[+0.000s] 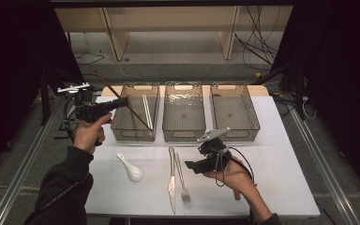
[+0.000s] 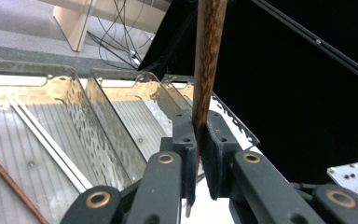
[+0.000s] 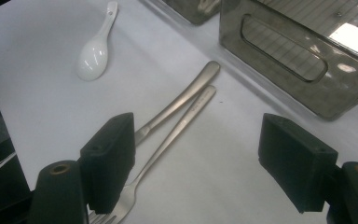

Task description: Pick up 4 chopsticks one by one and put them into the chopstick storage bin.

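Chopstick (image 1: pixel 104 80) of dark brown wood is held in the left gripper (image 1: pixel 122 102) above the left bin (image 1: pixel 117 123), as the high view shows. It is long, thin and slightly tilted, and it sticks out far behind the jaws, so I judge it can swing or slip when the hand turns. A second brown chopstick (image 1: pixel 138 117) and a pair of pale sticks (image 1: pixel 146 110) already lie in that bin. The middle bin (image 1: pixel 183 135) and the right bin (image 1: pixel 251 123) are of clear ribbed plastic with handle cut-outs. On the white table (image 1: pixel 281 178) lie a glossy white spoon (image 1: pixel 131 168), a metal knife (image 1: pixel 171 180) and a metal fork (image 1: pixel 182 180).

From the left gripper view, the jaws are closed tightly on the chopstick (image 2: pixel 208 56). The grain of the wood is visible, and the grip is near one end only. If the jaws let go too high, I think the stick may bounce on the hard bin wall (image 2: pixel 107 126) and fall outside.

From the right gripper view, the right gripper (image 3: pixel 196 158) stands wide apart and holds nothing. It hovers just over the fork (image 3: pixel 168 149) and the knife (image 3: pixel 182 100). These two smooth, flat pieces touch each other, so a closing grip could catch both or push one away.
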{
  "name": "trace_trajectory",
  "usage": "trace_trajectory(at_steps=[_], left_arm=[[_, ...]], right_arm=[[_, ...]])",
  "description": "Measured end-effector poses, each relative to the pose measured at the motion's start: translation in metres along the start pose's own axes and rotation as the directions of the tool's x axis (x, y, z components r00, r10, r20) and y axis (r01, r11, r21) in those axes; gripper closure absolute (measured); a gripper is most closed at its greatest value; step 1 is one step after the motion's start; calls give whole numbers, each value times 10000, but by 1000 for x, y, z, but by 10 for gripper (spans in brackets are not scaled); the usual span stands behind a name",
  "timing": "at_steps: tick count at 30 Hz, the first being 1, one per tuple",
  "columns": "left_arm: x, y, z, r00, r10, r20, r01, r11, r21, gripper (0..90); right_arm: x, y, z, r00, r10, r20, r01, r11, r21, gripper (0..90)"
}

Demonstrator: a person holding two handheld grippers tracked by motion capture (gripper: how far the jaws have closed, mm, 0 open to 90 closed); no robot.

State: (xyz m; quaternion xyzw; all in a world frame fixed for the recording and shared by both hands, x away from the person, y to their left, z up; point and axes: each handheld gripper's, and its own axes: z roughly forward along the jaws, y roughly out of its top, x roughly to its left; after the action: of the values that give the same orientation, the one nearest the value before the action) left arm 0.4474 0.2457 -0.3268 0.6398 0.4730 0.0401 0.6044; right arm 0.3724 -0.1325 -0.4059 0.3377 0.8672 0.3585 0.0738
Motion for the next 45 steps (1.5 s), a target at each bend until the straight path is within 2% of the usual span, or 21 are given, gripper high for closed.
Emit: trace_trajectory(at_steps=[5, 12, 15, 18, 35, 45], left_arm=[[2, 10, 5, 9992, 154, -377, -149, 9998, 126, 839], [19, 21, 19, 9942, -8, -1079, 57, 9990, 451, 838], [27, 21, 24, 9922, -237, -1227, 296, 9985, 466, 837], [32, 19, 30, 9899, -303, -1387, 392, 9973, 621, 837], [39, 5, 53, 9839, -293, -1762, 509, 9916, 1192, 833], [40, -5, 68, 9832, -181, -1815, 504, 9833, 1747, 832]], right_arm=[[1, 0, 0, 10000, -18, -11, 18, 10000, -50, 256], [1, 0, -2, 10000, -77, 51, 78, 9998, -208, 237], [0, 0, -2, 9999, -106, 101, 109, 9996, -243, 235], [1, 1, -3, 9997, -175, 154, 180, 9992, -358, 238], [2, 1, -4, 9993, -339, 126, 343, 9987, -385, 242], [2, 1, -6, 9992, -375, 109, 380, 9985, -400, 243]])
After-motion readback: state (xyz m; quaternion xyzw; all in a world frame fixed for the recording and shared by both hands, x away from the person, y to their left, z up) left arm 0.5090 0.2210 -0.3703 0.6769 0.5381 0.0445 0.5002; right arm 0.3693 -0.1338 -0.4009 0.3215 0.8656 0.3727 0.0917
